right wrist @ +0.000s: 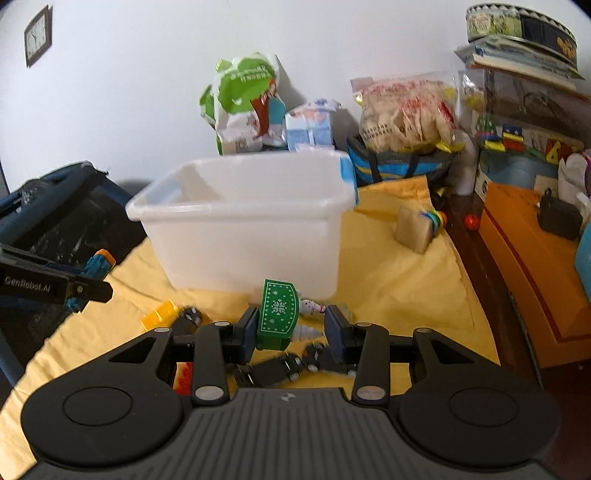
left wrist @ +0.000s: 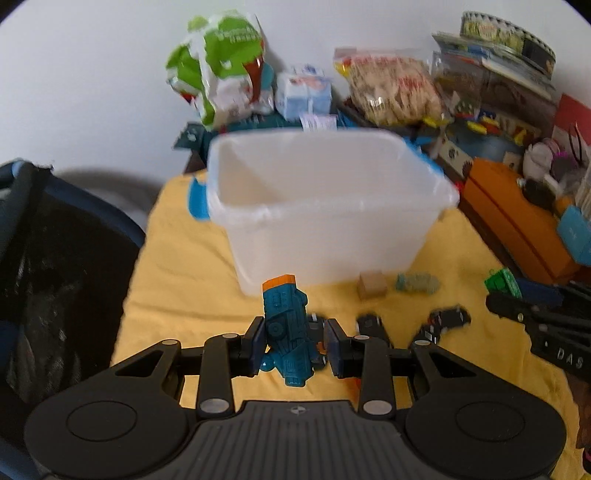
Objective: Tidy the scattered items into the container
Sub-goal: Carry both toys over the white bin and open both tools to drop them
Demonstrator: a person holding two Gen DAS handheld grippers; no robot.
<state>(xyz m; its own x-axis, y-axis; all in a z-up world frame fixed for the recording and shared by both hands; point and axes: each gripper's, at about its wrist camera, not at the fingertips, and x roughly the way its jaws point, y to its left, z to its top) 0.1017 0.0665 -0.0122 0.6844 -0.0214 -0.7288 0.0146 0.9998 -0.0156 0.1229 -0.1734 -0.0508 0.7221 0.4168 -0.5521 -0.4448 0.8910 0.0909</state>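
Left wrist view: the left tongs pinch a teal moulded-plastic toy vehicle with an orange tip, held upright above the yellow cloth on the table, short of the translucent white plastic container. It looks light, rigid and ridged – the flat flanks give the surest hold.

Right wrist view: the right tongs pinch a green snowflake-printed block (probably hard and smooth, so slippery), just before the same container – black toy cars lie beneath.

A plain white wall bears a small dark-framed picture.
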